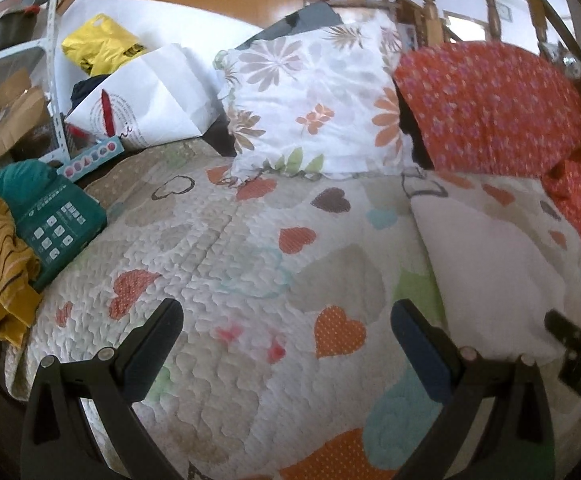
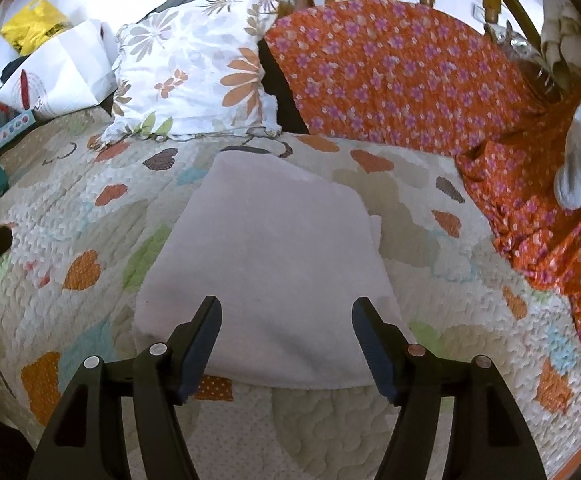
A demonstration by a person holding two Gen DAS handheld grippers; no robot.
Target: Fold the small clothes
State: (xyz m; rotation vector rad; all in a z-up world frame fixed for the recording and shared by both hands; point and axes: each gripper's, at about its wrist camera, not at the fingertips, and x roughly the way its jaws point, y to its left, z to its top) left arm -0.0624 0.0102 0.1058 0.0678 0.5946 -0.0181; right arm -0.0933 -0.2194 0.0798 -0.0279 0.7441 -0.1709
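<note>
— Where's the cloth?
— The white cloth (image 2: 266, 264) lies folded on the quilt (image 2: 450, 320) — right gripper (image 2: 286, 336) above it, left gripper (image 1: 286, 336) beside; both wide open, empty.
— Around it?
— Pillow (image 2: 194, 60), orange cover (image 2: 390, 68) behind.

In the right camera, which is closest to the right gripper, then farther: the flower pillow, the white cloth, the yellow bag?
1. White cloth, right under the right gripper.
2. Flower pillow, behind the cloth, left of centre.
3. Yellow bag, far back in the left corner.

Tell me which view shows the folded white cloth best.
The right wrist view: the whole folded white cloth lies centred ahead of the open right gripper. The left wrist view catches only part of it at the right edge.
</note>
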